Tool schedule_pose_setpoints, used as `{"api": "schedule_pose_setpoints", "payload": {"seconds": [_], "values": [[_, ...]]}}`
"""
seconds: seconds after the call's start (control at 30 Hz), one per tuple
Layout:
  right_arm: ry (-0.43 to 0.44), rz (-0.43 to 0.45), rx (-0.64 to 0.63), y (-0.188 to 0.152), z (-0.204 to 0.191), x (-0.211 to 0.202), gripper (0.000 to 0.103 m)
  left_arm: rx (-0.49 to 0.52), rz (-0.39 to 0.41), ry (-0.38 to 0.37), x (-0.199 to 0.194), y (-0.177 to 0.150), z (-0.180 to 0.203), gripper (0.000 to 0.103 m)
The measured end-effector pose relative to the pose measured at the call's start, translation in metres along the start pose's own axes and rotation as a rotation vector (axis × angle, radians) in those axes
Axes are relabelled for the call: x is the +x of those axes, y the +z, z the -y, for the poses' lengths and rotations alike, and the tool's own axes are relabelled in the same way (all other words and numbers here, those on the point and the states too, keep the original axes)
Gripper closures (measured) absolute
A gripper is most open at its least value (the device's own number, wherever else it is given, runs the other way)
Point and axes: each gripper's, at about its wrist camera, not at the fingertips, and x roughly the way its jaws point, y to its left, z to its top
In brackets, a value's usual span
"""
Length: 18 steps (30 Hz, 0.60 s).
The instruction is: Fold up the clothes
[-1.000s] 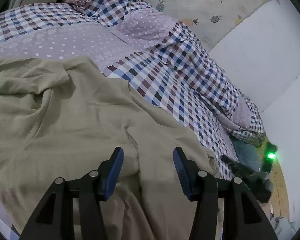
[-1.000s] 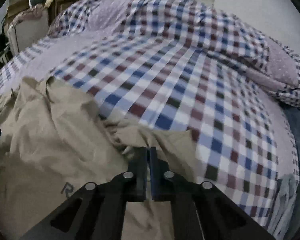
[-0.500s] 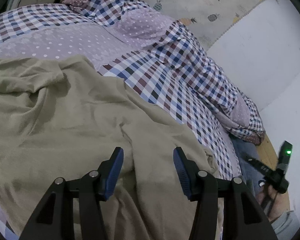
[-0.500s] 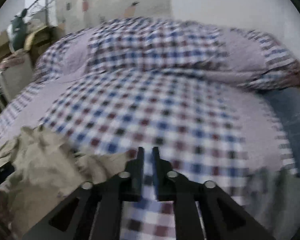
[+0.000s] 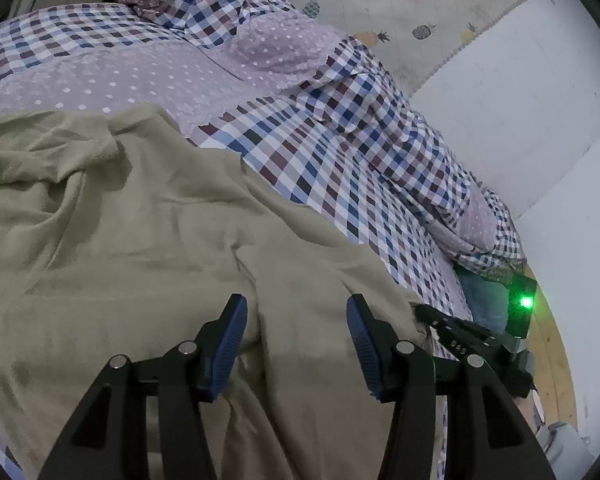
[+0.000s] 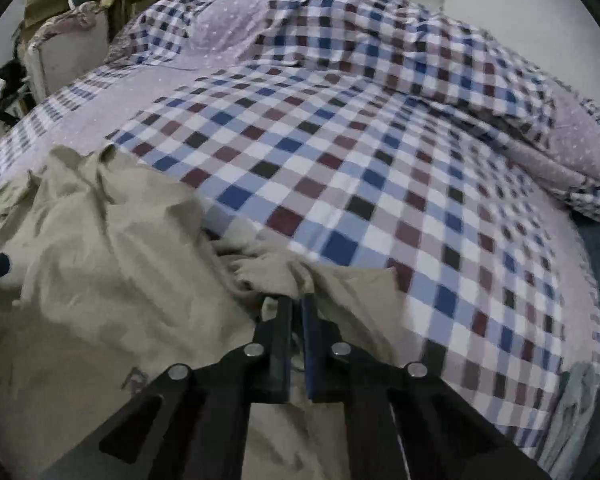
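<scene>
While the beige garment (image 5: 148, 248) lies rumpled across the near left of the checked bedspread (image 6: 340, 160), our left gripper (image 5: 294, 320) hangs wide open just above a fold, and our right gripper (image 6: 296, 312) has its fingers nearly together at the garment's right edge, though we cannot tell whether cloth is pinched between them. We judge the fabric soft, light and floppy, best taken at hems or corners; far and right, open bedspread leaves room for spreading.
</scene>
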Motion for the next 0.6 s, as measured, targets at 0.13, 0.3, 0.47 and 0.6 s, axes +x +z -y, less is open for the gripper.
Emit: {"api": "schedule_pose_setpoints", "payload": {"seconds": [0.13, 0.3, 0.47, 0.6], "values": [[-0.054, 0.036, 0.023, 0.002, 0.017, -0.018, 0.101, 0.007, 0.007, -0.004, -0.003, 0.000, 0.001, 0.048], [-0.139, 0.102, 0.090, 0.010, 0.054, -0.057, 0.101, 0.023, 0.011, -0.009, -0.004, 0.000, 0.006, 0.048], [-0.225, 0.168, 0.158, 0.018, 0.091, -0.096, 0.101, 0.062, 0.007, -0.011, -0.004, -0.002, 0.013, 0.048], [-0.293, 0.221, 0.212, 0.025, 0.121, -0.127, 0.101, 0.075, 0.012, -0.016, -0.005, -0.003, 0.017, 0.048]]}}
